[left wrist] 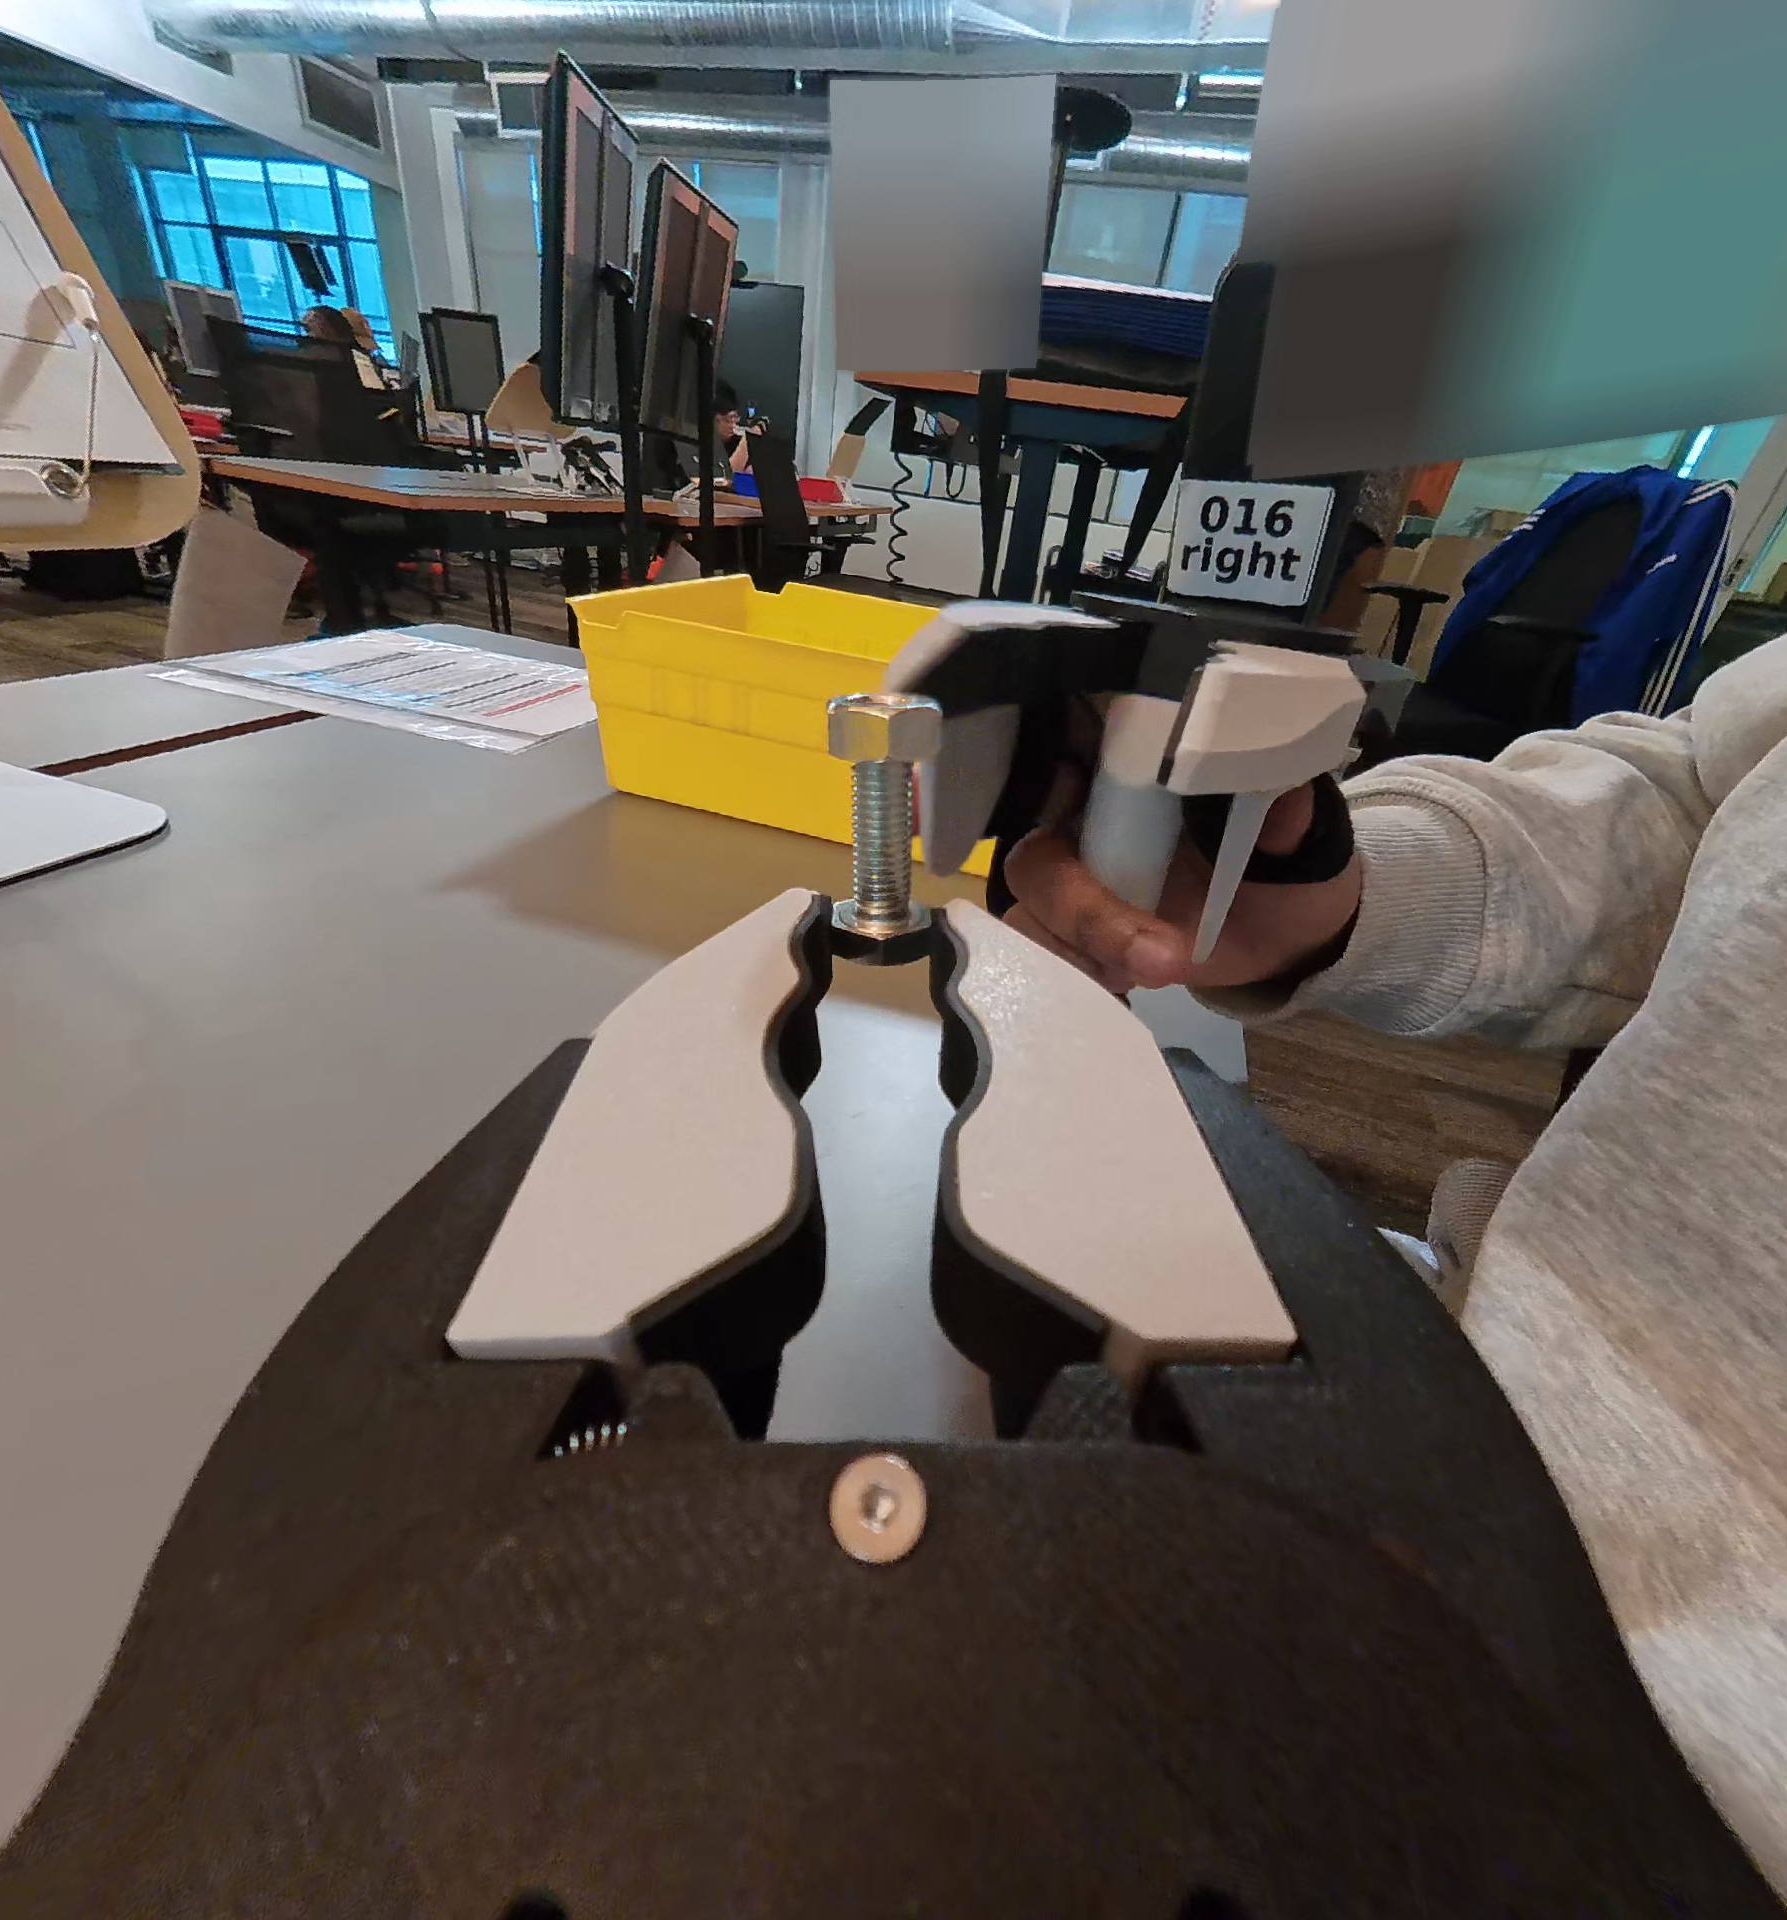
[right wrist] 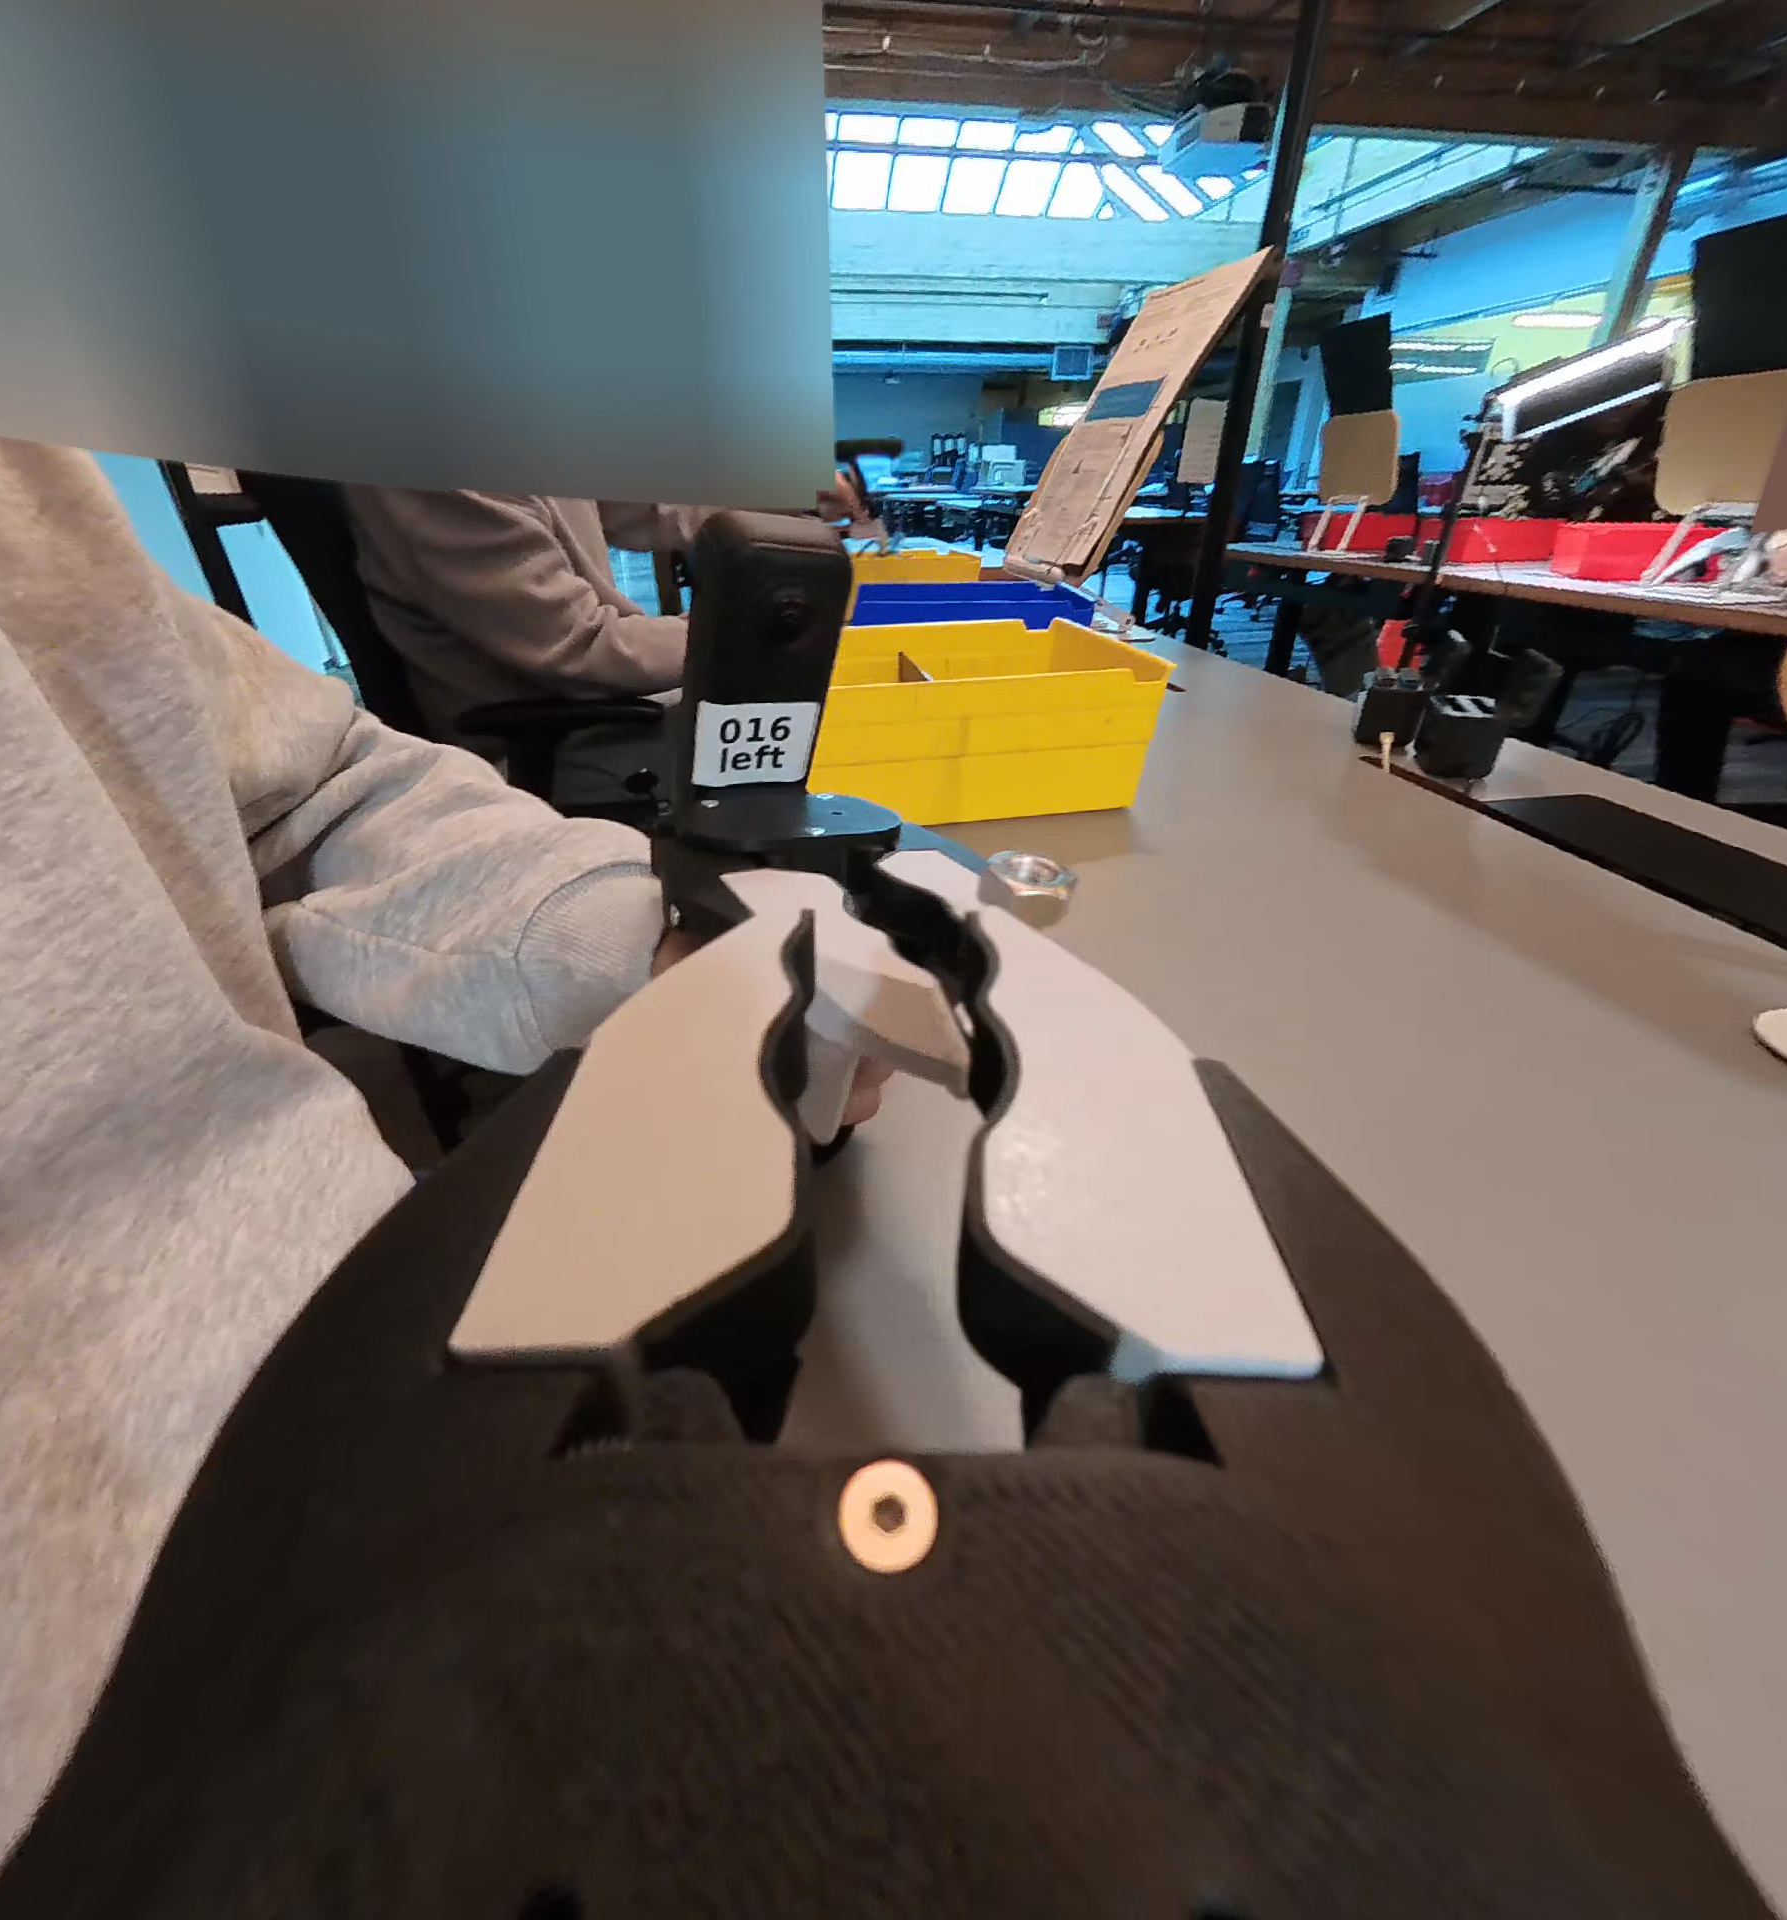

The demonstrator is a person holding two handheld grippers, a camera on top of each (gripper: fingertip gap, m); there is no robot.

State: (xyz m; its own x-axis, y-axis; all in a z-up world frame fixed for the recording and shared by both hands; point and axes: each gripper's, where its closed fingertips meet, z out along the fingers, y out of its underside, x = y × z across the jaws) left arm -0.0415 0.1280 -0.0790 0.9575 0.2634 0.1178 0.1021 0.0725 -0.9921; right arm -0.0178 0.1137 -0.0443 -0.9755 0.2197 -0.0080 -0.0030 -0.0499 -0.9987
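Indoors, grey table (left wrist: 245,987), open office

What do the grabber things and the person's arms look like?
Each gripper, the left gripper and the right gripper, has two pale grey wavy-edged fingers on a rounded black base with a silver screw. Each carries a black upright camera with a white label. The person wears a light grey sweatshirt with ribbed cuffs, plus a black strap around the hand.

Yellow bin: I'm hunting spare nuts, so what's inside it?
Only a thin divider stands up inside the yellow bin, near its left end. The front wall hides the floor, so any loose contents cannot be seen in either view.
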